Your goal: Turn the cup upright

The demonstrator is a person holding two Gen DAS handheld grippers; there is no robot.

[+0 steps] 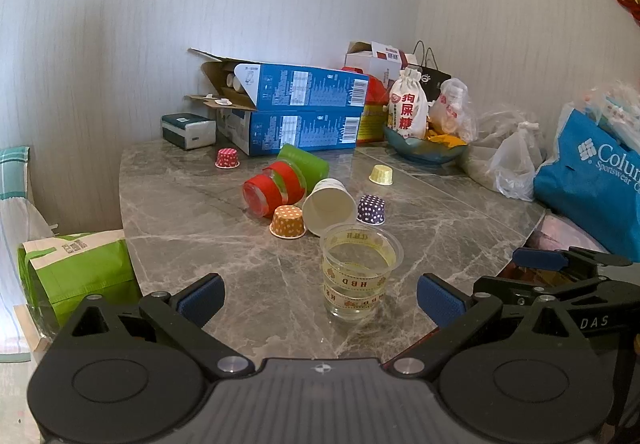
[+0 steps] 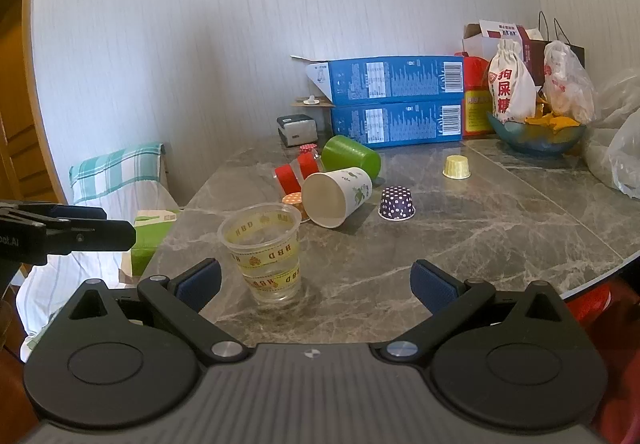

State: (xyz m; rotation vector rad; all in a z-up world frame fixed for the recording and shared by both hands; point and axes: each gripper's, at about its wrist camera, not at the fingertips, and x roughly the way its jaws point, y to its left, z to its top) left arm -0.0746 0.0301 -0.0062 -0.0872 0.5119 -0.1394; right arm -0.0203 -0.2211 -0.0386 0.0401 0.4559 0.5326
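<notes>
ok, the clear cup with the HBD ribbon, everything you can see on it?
The clear cup is see-through thin plastic, tapering to a thick base, with two yellow ribbon bands printed "HBD" in red. It stands upright, mouth up, on the marble table, nearest the cameras. It looks empty. Nothing touches it: the white paper cup lies just behind, and both tongs are open and apart from it.

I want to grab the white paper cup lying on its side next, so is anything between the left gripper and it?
Yes. The clear HBD cup stands upright just ahead of the open left gripper, directly in front of the white paper cup.
</notes>
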